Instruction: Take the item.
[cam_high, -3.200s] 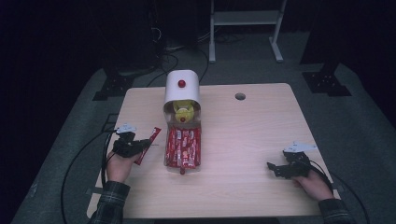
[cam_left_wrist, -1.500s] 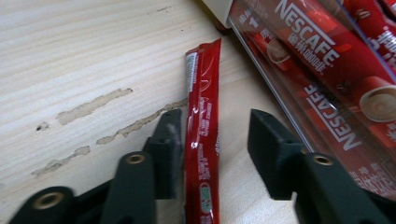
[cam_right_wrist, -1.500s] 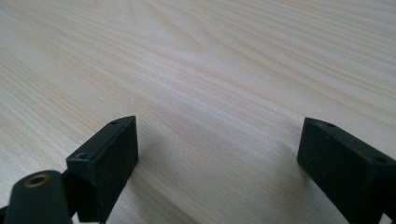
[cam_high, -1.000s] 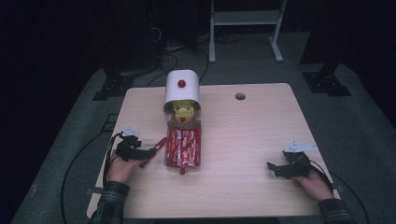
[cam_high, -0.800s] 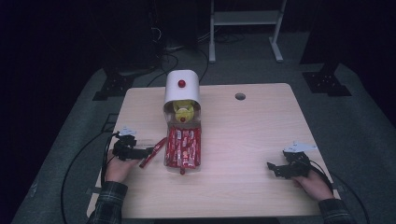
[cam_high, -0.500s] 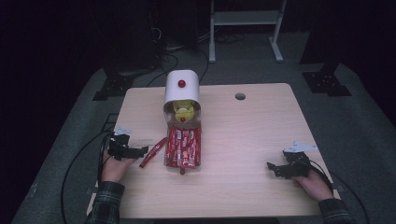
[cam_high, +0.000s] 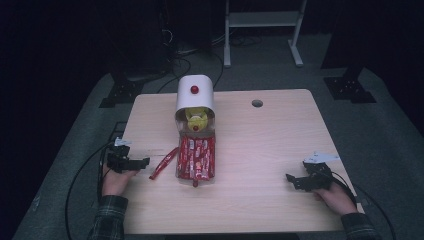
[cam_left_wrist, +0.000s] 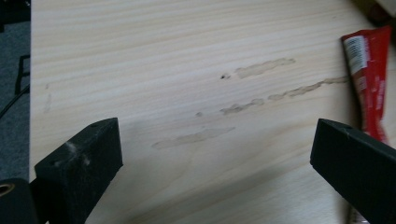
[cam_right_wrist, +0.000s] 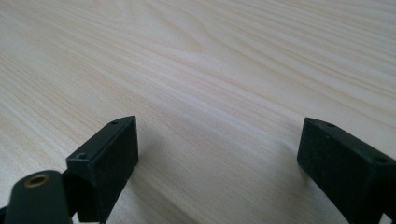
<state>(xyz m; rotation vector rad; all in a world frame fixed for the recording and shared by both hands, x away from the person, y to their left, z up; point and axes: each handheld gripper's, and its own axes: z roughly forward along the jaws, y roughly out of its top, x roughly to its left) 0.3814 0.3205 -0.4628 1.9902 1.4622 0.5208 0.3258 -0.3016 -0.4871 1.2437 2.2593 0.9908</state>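
A loose red snack bar (cam_high: 163, 163) lies slanted on the wooden table (cam_high: 265, 145), just left of a clear holder packed with several red bars (cam_high: 196, 158). Behind that holder a white domed container (cam_high: 194, 93) with a red dot lies over a yellow object (cam_high: 196, 119). My left gripper (cam_high: 144, 162) rests near the table's left edge, open, a short gap from the loose bar. In the left gripper view the bar (cam_left_wrist: 370, 88) sits beyond the right jaw, and the left gripper (cam_left_wrist: 215, 163) holds nothing. My right gripper (cam_high: 292, 181) rests open at the front right; the right gripper (cam_right_wrist: 219, 154) spans bare wood.
A small round hole (cam_high: 257, 103) marks the table's far side. Cables (cam_high: 85, 167) trail off the left edge by my left hand. A white stand (cam_high: 262, 20) and dark equipment bases (cam_high: 349, 89) sit on the floor beyond the table.
My left gripper let go of the red bar and drew back left toward the table edge. The bar now lies on the table beside the holder. The right gripper stayed put.
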